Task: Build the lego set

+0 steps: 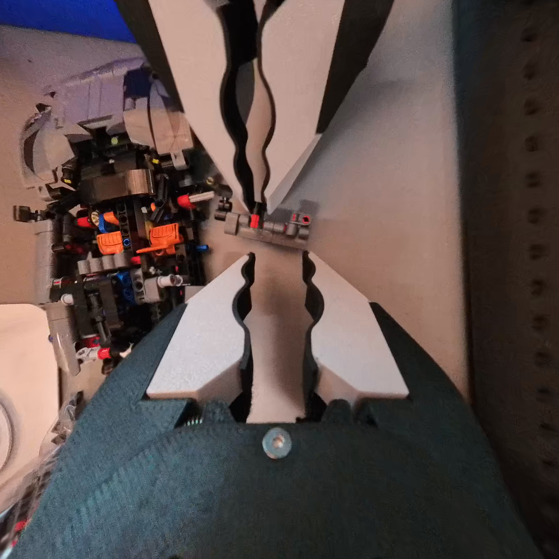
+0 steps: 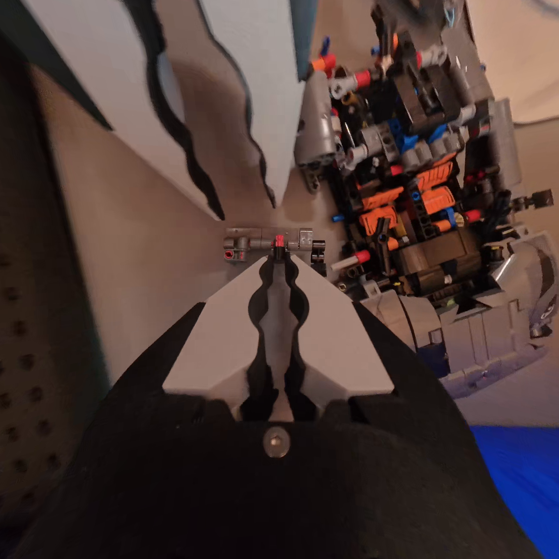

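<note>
Fingers of the right gripper (image 2: pixel 279 257) pinch a small black-and-red pin (image 2: pixel 278 245), its red end set against a grey sub-assembly (image 2: pixel 266 243) of connectors lying flat on the tan table (image 2: pixel 151 236). Opposite it, the left gripper (image 1: pixel 276 257) hovers just short of that sub-assembly, fingers spread with nothing between them. Beside both sits the large, partly built Lego Technic car (image 1: pixel 121 236), grey-bodied with orange seats.

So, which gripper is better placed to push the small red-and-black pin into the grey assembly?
Right. The right gripper is shut on the pin at the grey assembly; the left gripper is open, short of it.
</note>
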{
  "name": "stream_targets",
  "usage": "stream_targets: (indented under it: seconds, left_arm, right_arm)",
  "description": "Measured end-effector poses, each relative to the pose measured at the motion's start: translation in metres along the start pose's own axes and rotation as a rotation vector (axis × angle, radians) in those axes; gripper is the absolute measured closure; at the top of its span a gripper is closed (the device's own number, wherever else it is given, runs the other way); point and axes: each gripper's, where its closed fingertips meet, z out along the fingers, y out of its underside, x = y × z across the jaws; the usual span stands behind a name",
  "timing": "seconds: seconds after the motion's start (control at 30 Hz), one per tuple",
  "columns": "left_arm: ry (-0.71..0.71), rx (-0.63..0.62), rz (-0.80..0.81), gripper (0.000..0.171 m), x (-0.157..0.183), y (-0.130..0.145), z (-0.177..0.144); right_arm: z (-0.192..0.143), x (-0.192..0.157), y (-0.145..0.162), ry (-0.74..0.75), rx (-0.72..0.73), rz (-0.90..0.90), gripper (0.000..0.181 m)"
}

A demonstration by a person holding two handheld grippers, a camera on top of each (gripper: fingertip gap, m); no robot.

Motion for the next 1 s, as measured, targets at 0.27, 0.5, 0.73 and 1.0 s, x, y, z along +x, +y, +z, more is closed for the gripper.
stream_targets:
  seconds: [0.27,0.5,0.73,1.0]
  left_arm:
    - [0.131,0.356,-0.233,0.134,-0.003,-0.02,-0.044]
    - [0.39,0.634,-0.38,0.144,0.004,-0.04,-0.076]
    - [0.373,0.676,-0.396,0.164,-0.003,-0.041,-0.072]
    - [0.307,0.629,-0.362,0.166,-0.004,-0.038,-0.07]
  right_arm:
    - [-0.039,-0.008,-0.052,0.187,0.259,-0.278,0.175]
    - [-0.049,-0.008,-0.067,0.311,0.302,-0.366,0.176]
    - [-0.055,-0.004,-0.073,0.398,0.315,-0.398,0.177]
    - [-0.051,-0.003,-0.073,0.499,0.217,-0.444,0.176]
